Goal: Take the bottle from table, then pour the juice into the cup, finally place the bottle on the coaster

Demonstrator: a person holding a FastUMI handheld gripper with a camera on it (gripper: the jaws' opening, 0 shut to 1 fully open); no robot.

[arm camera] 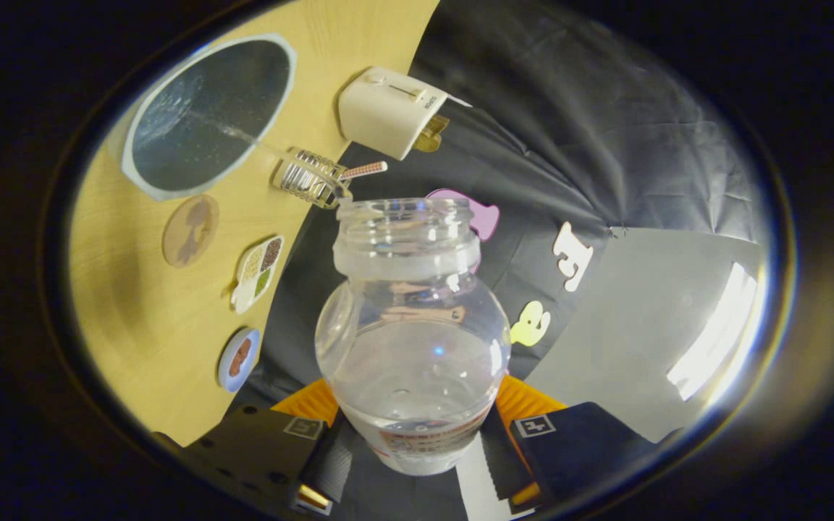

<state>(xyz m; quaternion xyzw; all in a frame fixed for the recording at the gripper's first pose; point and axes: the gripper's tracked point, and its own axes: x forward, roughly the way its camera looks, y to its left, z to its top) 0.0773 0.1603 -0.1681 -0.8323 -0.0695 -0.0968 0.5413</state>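
My gripper (pixel 417 438) is shut on a clear bottle (pixel 413 340), with both fingers pressing on its lower body. The bottle has no cap and holds clear liquid in the part nearest the fingers. The scene is rolled far over, so the bottle is tipped sideways relative to the wooden table (pixel 149 311). Its open mouth (pixel 406 217) is right beside the rim of a clear ribbed cup (pixel 310 177) with a straw in it. I see no stream between them. Beyond the fingers, a round brown coaster (pixel 190 230) lies on the table, apart from the cup.
A large dark round mat with a pale rim (pixel 207 116) lies past the cup. A white toaster (pixel 388 112) stands at the table's edge by the cloth wall. A divided dish of grains (pixel 259 271) and a small blue-rimmed disc (pixel 238 359) lie nearer the fingers.
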